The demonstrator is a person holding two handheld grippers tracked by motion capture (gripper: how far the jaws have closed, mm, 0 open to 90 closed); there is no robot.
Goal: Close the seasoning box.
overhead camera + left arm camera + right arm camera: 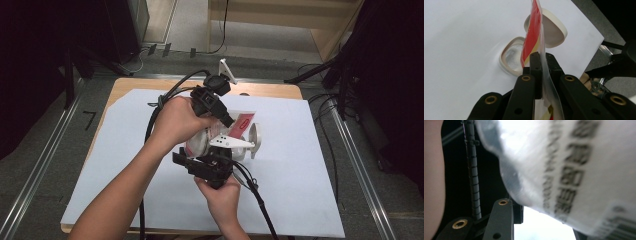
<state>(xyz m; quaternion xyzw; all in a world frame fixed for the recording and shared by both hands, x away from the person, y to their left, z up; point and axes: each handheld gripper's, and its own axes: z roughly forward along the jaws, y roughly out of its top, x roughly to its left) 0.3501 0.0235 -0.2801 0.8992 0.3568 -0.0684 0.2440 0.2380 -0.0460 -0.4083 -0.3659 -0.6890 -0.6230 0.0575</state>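
A white plastic packet with a red label hangs between both grippers over the middle of the table. My left gripper comes down from above, and its jaws are shut on the packet's thin sealed edge. From below, my right gripper is shut on the packet's bulging white body, which carries black print and a barcode. Under the packet, a small cream container stands open on the sheet. Its lid is tipped up behind it.
A white sheet covers most of the wooden table. Black cables trail from both grippers across the sheet. Metal rails run along the floor on both sides, and dark stands rise at the back corners.
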